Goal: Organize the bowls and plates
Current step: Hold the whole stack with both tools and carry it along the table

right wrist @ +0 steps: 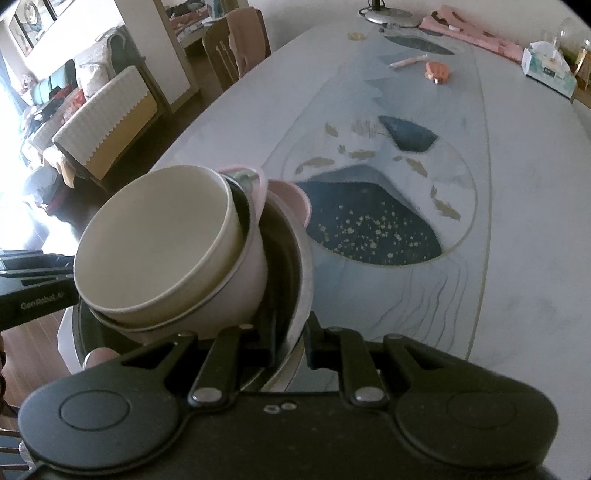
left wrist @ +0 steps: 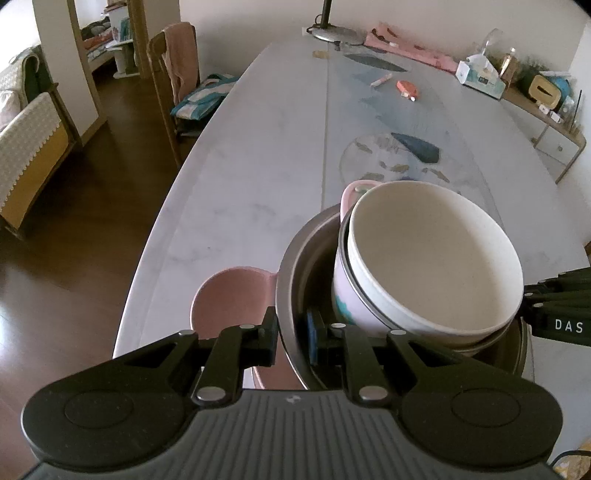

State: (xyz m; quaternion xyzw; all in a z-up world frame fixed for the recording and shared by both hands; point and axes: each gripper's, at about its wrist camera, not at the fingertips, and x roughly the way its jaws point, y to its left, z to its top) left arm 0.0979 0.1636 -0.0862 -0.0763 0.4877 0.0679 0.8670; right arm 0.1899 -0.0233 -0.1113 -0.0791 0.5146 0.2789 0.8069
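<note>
A steel bowl holds a tilted pale lilac bowl with a cream bowl nested inside it. My left gripper is shut on the steel bowl's near rim, one finger inside and one outside. My right gripper is shut on the opposite rim of the steel bowl; the cream bowl leans to its left. A pink bowl sits just beside or under the steel bowl, partly hidden. Each view shows the other gripper at its side: right gripper, left gripper.
The long white marble table carries a printed mat. At its far end lie an orange item, a pink tube, a tissue box, a lamp base and pink cloth. A chair stands left of the table edge.
</note>
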